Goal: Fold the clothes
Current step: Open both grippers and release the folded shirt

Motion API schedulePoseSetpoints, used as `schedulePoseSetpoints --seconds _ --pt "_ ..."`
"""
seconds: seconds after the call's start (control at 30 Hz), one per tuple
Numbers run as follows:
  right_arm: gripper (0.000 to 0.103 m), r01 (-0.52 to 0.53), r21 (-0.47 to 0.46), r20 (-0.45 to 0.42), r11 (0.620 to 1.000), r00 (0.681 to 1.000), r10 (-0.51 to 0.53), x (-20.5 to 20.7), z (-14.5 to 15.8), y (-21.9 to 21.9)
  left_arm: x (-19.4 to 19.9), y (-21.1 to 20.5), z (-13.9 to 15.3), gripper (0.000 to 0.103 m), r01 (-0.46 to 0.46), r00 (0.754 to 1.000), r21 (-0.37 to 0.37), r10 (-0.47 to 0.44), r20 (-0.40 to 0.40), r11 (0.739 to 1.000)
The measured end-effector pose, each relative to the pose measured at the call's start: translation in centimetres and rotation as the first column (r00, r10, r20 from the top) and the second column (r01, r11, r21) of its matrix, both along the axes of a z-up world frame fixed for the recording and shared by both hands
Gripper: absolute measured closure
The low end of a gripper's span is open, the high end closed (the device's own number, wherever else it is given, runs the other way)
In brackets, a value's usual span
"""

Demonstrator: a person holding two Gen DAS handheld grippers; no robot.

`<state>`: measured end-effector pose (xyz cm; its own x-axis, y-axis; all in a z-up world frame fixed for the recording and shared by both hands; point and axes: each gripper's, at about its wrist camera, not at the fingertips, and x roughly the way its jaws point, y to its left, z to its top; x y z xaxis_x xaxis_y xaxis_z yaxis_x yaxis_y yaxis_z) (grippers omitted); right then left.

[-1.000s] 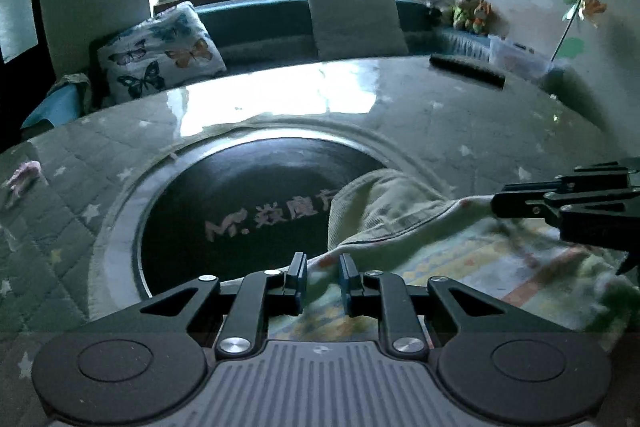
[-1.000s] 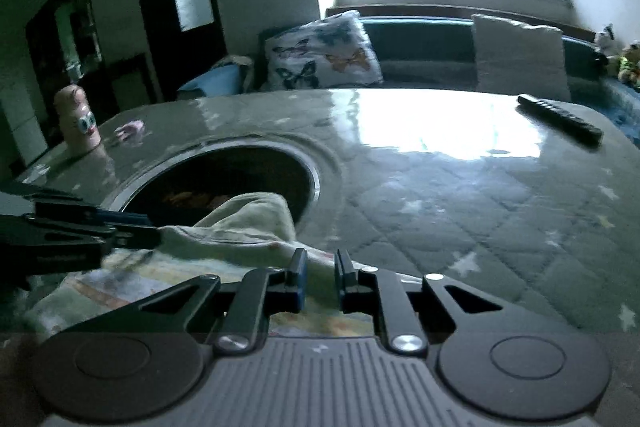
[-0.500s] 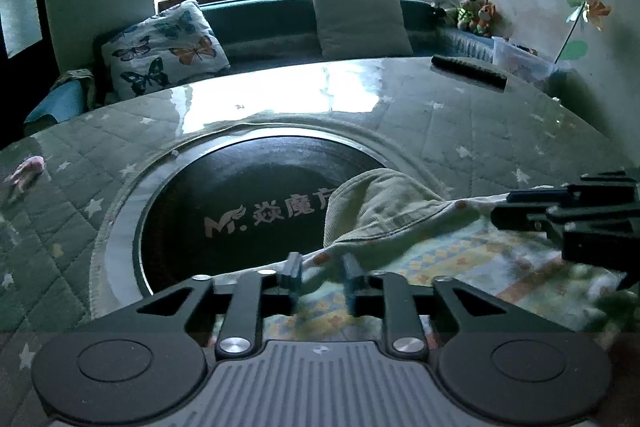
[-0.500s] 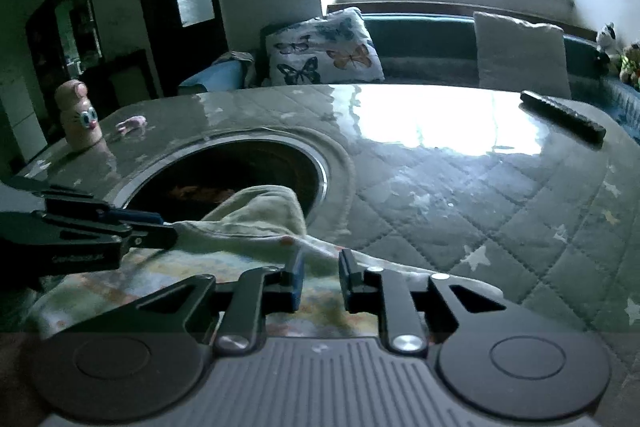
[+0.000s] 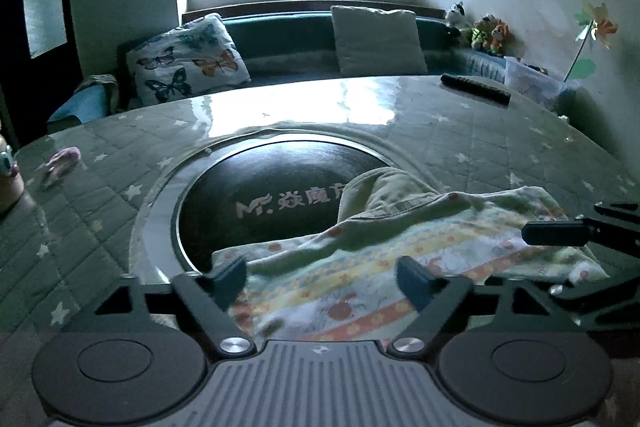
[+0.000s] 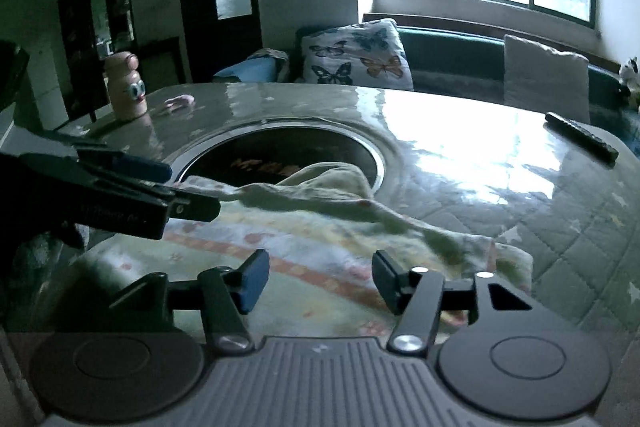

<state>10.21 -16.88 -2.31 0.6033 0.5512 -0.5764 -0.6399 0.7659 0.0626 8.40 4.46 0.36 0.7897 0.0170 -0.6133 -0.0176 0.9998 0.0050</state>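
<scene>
A small pale garment [image 5: 400,251] with yellow, orange and green bands lies flat on the quilted table, its far part bunched over the edge of the dark round inset [image 5: 280,195]. My left gripper [image 5: 322,277] is open, its fingers spread above the cloth's near-left edge and holding nothing. In the right wrist view the same garment [image 6: 312,227] lies below my right gripper [image 6: 316,283], which is open too and empty. Each gripper appears from the side in the other's view, the right gripper [image 5: 560,233] at the right and the left gripper [image 6: 160,195] at the left.
The table [image 5: 500,131] wears a green star-quilted cover under a glossy sheet. A black remote [image 6: 582,141] lies far right; a small doll-faced bottle [image 6: 126,87] and a pink item [image 5: 62,161] sit far left. A bench with cushions [image 5: 188,63] runs behind.
Both grippers were shut on the near edge of the garment; both have opened and let it go. The cloth now lies flatter on the table, and both grippers have drawn back slightly.
</scene>
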Motion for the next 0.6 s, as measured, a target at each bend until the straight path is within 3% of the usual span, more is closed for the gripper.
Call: schedulePoseSetpoints --seconds 0.07,0.17,0.6 --pt "0.035 -0.004 -0.006 0.009 1.000 1.000 0.005 -0.6 -0.1 0.2 -0.6 0.1 0.1 0.000 -0.008 1.000 0.000 0.008 0.009 1.000" --pt "0.024 -0.003 -0.016 0.020 1.000 1.000 0.004 -1.3 -0.3 0.6 -1.5 0.3 0.5 0.000 -0.023 0.999 0.004 0.023 0.028 1.000" --pt "0.001 0.009 -0.074 0.046 0.997 0.999 -0.005 -3.2 -1.9 1.2 -4.6 2.8 0.6 0.000 -0.127 0.991 -0.030 0.128 0.041 0.991"
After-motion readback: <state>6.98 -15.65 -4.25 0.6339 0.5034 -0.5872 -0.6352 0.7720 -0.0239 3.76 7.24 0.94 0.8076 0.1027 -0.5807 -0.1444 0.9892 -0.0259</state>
